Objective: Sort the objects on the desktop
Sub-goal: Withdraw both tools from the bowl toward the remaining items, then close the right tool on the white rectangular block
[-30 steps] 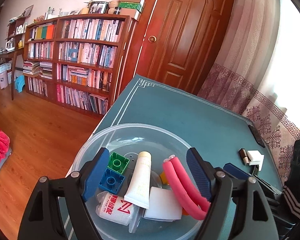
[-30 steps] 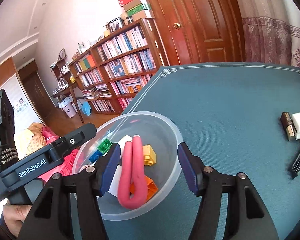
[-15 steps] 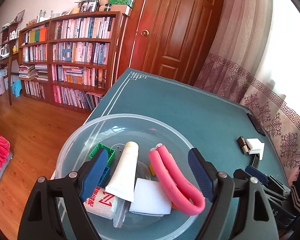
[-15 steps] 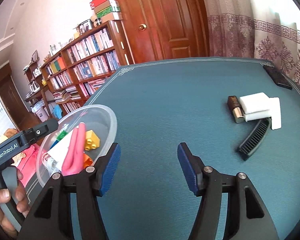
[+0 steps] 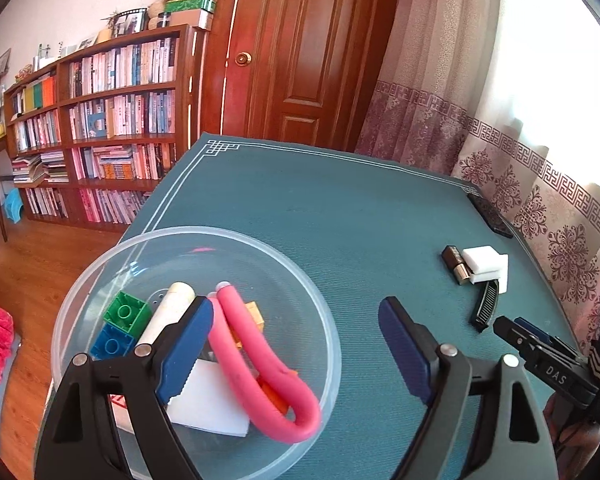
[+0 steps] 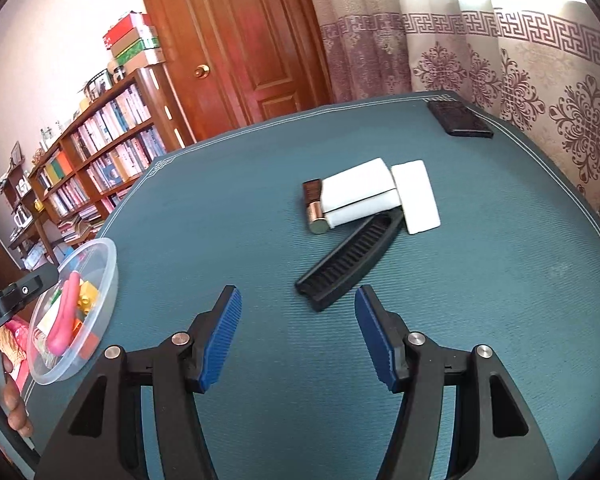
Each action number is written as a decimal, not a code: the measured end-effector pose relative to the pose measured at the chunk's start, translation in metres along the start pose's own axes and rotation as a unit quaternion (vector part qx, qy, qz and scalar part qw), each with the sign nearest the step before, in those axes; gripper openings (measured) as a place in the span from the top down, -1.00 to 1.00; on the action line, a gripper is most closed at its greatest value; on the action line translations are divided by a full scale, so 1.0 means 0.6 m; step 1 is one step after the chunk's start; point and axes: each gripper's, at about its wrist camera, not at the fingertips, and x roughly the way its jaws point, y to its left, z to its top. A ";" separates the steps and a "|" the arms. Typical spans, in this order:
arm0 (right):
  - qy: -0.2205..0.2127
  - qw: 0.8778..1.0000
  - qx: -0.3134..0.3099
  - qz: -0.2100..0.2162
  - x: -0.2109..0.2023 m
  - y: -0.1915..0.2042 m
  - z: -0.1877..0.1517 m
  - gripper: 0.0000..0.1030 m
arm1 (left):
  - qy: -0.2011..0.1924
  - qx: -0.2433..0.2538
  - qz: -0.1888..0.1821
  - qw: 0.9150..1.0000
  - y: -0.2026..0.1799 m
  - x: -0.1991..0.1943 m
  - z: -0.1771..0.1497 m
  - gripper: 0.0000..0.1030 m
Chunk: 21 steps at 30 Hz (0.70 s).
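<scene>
Jaws of both grippers stand wide apart with nothing between them, above the teal table mat (image 6: 228, 208).

The right gripper (image 6: 298, 334) hangs just short of the black ridged plastic comb (image 6: 350, 258), which lies touching a cluster of white foam blocks (image 6: 374, 194) and a brown-and-gold battery (image 6: 315, 208). The left gripper (image 5: 296, 354) hovers over the clear round plastic bowl (image 5: 320, 312) near the mat's left edge, holding a bent pink foam roller (image 5: 260, 368), green and blue toy bricks (image 5: 120, 326) and a white tube (image 5: 168, 308).

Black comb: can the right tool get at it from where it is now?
Probably yes. The black comb lies just ahead of the open right tool, with bare table between them; its far end touches the white blocks.
</scene>
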 end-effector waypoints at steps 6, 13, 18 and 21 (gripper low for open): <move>-0.007 1.000 0.012 -0.023 0.000 -0.058 0.016 -0.22 | 0.007 0.029 -0.011 0.999 -0.055 0.017 0.004 -0.76; -0.001 0.999 0.014 -0.048 0.013 -0.110 0.035 -0.04 | 0.012 0.064 -0.025 0.998 -0.114 0.029 0.006 -0.82; 0.007 0.998 0.011 -0.056 0.037 -0.136 0.056 0.06 | 0.020 0.083 -0.035 0.996 -0.152 0.043 0.003 -0.82; 0.014 0.999 0.017 -0.048 0.054 -0.148 0.072 0.07 | 0.026 0.092 -0.039 0.995 -0.170 0.052 0.000 -0.82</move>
